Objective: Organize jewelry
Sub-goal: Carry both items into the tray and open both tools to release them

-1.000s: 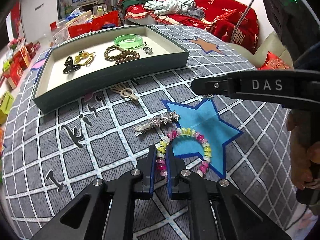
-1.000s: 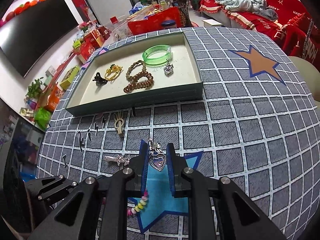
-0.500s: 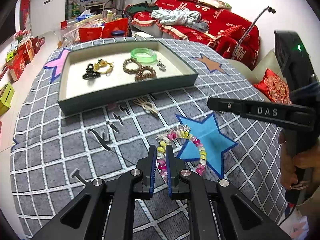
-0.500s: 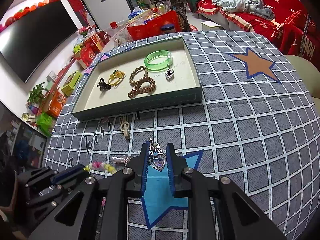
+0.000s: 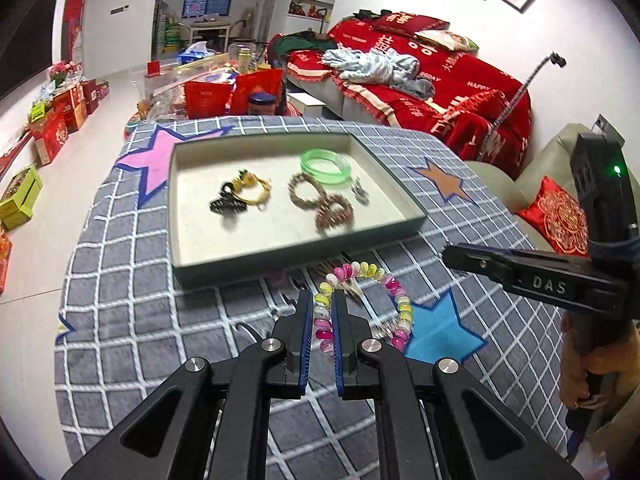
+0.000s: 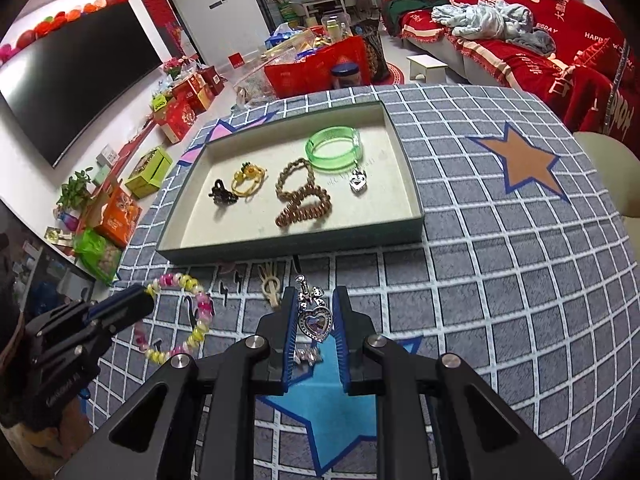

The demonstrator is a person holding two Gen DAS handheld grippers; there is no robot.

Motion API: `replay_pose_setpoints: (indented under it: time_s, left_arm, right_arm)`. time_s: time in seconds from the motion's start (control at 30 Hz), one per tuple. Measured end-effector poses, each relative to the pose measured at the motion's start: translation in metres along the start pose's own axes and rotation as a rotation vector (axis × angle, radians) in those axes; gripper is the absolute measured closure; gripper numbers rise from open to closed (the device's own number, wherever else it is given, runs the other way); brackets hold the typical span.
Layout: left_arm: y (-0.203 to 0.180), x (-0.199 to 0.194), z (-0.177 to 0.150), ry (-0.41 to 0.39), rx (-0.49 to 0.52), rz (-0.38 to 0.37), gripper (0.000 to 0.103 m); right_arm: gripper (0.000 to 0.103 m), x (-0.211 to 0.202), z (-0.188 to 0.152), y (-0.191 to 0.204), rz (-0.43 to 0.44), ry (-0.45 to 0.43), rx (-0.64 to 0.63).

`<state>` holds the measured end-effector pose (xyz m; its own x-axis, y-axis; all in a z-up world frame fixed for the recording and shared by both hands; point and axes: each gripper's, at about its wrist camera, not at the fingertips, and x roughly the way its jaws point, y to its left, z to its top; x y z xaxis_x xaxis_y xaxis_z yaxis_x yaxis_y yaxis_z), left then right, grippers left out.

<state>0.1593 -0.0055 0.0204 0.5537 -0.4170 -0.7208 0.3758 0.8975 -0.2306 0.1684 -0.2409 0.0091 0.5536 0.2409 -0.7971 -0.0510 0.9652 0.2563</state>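
Bracelet: the left gripper (image 5: 321, 320) is pinching the pastel bead bracelet (image 5: 366, 304) between its nearly closed blue pads, with most of the loop hanging free to the right of the fingertips.
Pendant: the right gripper (image 6: 316, 322) is clamping a silver heart pendant (image 6: 316, 322) between narrowly parted jaws, its small charms sticking out above and below the pads.
Tray: the green-walled tray (image 6: 296, 246) is sitting ahead of both grippers, already holding a green bangle (image 6: 334, 148), a brown coil bracelet (image 6: 302, 204), a second heart charm (image 6: 358, 180), a yellow piece and a black clip (image 6: 222, 196).
Leftovers: a pale beige hair clip (image 6: 270, 286) is lying just ahead of the right gripper, short of the tray wall.
Risk, bracelet: the dangling loop is likely swinging, and could be catching the tray's near wall or slipping bead by bead out of a thin grip.
Risk, pendant: the rounded metal heart could be twisting out between the pads if tilted.
Risk, crowding: both grippers are working side by side, so they could be bumping over the tray.
Surface: a round table under a grey grid cloth (image 6: 500, 280) with coloured stars.
Room: a red-draped sofa (image 5: 432, 80), gift boxes on the floor and a large dark screen are filling the background.
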Motion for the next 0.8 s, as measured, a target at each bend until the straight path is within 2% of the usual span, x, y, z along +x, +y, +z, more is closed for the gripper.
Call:
replay_pose_setpoints:
  time_s: [0.4,0.8]
  left_arm:
    - [0.038,0.022,0.041,-0.019,-0.054,0.04,0.076]
    - [0.061,0.07,0.072,0.027,-0.055,0.083,0.076]
  right_arm:
    - [0.084,0.017,0.038,0.004,-0.015,-0.008,-0.01]
    - [0.084,0.066,0.075,-0.006,-0.06,0.026,-0.003]
